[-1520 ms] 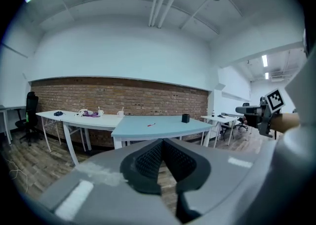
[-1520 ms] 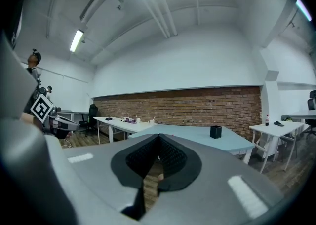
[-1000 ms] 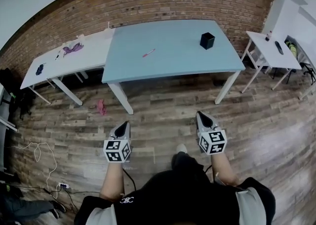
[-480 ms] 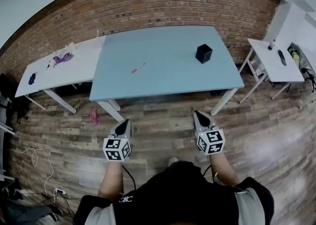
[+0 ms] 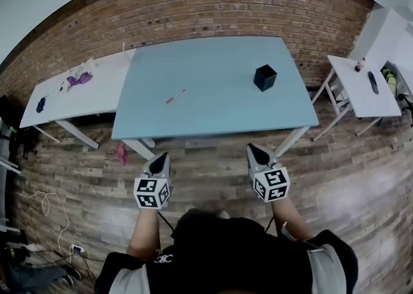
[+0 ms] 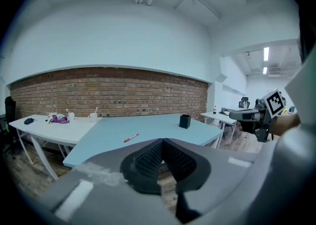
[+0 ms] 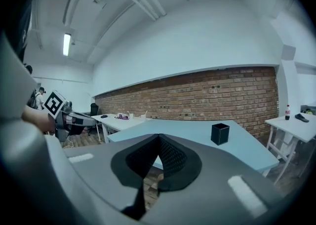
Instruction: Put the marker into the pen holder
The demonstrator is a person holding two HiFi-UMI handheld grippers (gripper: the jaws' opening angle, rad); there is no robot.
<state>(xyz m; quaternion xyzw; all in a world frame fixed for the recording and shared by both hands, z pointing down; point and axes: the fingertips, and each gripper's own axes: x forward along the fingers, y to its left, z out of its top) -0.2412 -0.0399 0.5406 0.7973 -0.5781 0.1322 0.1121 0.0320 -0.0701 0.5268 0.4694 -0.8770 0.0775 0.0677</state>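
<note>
A red marker (image 5: 175, 97) lies on the light-blue table (image 5: 213, 115), left of its middle; the left gripper view shows the marker (image 6: 131, 138) too. The black square pen holder (image 5: 264, 77) stands upright toward the table's right, and both gripper views catch the pen holder (image 6: 185, 121) (image 7: 219, 133). My left gripper (image 5: 161, 158) hangs over the floor just short of the table's near edge, shut and empty. My right gripper (image 5: 253, 151) hovers beside it to the right, also shut with nothing between its pads.
A white table (image 5: 64, 102) with a purple cloth (image 5: 79, 79) and cups adjoins the blue table on the left. Another white table (image 5: 361, 89) with a bottle stands at the right. A brick wall (image 5: 206, 12) runs behind. A pink item (image 5: 120, 153) and cables (image 5: 45, 205) lie on the wooden floor.
Both grippers and the person have moved forward toward the blue table, which now fills more of the head view. Both jaws stayed shut.
</note>
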